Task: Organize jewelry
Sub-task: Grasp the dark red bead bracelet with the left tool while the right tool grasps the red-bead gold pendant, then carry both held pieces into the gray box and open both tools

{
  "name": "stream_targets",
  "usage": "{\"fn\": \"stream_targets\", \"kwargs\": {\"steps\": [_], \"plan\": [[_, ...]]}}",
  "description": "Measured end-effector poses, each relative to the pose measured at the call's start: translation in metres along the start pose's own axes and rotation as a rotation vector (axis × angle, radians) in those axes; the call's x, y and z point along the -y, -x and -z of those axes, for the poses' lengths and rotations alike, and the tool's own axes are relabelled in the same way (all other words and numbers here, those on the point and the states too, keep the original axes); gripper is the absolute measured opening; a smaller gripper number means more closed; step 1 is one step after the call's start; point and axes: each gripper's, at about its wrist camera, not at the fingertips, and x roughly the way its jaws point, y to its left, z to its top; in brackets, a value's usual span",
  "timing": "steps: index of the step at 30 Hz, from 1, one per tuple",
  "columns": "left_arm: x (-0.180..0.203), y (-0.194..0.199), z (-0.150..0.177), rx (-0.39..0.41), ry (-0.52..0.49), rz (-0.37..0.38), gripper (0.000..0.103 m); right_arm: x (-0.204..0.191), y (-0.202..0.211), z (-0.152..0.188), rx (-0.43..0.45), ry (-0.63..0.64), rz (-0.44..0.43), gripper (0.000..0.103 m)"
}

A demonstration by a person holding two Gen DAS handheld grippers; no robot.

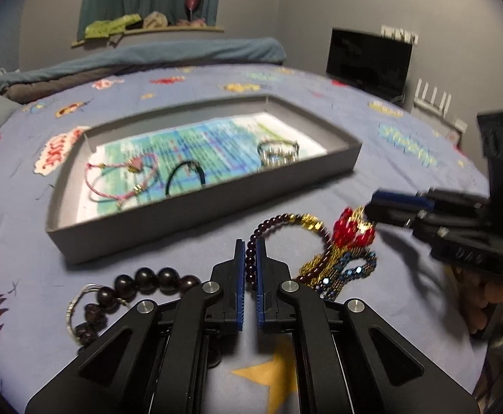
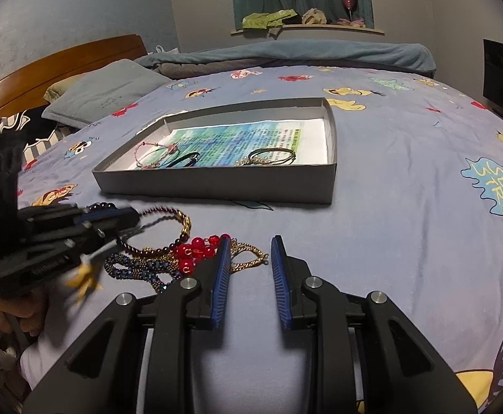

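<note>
The purple bead bracelet (image 1: 287, 222) lies on the bed (image 1: 372, 179), its near arc clamped between the fingers of the left hand-held gripper (image 1: 250, 252), which is closed narrow on it. The bracelet's far arc, with gold links, touches the red bead piece (image 1: 353, 231). Just right of the left hand-held gripper lies a tangle of gold chain (image 1: 315, 262) and blue beaded cord (image 1: 355, 272).

The right hand-held gripper (image 2: 251, 245) stands open wide and holds nothing. Its left finger (image 2: 223, 258) touches the red beads at the edge of the pile; its right finger is over bare sheet. Open bed surface extends to the right of it.

Left of the left hand-held gripper lies a dark wooden bead bracelet (image 1: 147, 281) beside a thin silver bangle (image 1: 73, 310).

The grey tray (image 1: 196, 220) sits beyond the pile, well apart from both hand-held grippers, with a strip of bare sheet before its near wall. Inside, on a printed paper (image 1: 213, 138), lie a pink cord bracelet (image 1: 120, 179), a black cord (image 1: 182, 176) and a pearl bracelet (image 1: 277, 153), each apart from the others and all toward the near wall. The far part of the tray floor is bare paper.
</note>
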Motion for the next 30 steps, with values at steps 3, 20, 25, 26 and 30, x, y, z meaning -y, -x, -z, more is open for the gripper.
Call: {"fn": "stream_targets", "kwargs": {"steps": [3,20,25,26,30], "plan": [[-0.007,0.012,-0.003,0.054,0.042,0.008,0.006,0.001,0.0,0.002,-0.008,-0.007,-0.015,0.031],[-0.014,0.046,-0.023,0.178,0.075,0.043,0.006,-0.006,0.032,-0.009,0.214,0.022,-0.026,0.001],[-0.019,0.055,-0.035,0.203,0.065,0.034,0.006,-0.005,0.042,-0.019,0.273,0.029,-0.02,0.001],[-0.02,0.057,-0.038,0.208,0.063,0.03,0.006,-0.005,0.045,-0.024,0.289,0.026,-0.02,0.001],[-0.025,0.06,-0.048,0.219,0.059,0.02,0.006,-0.005,0.055,-0.038,0.334,0.036,-0.016,0.001]]}}
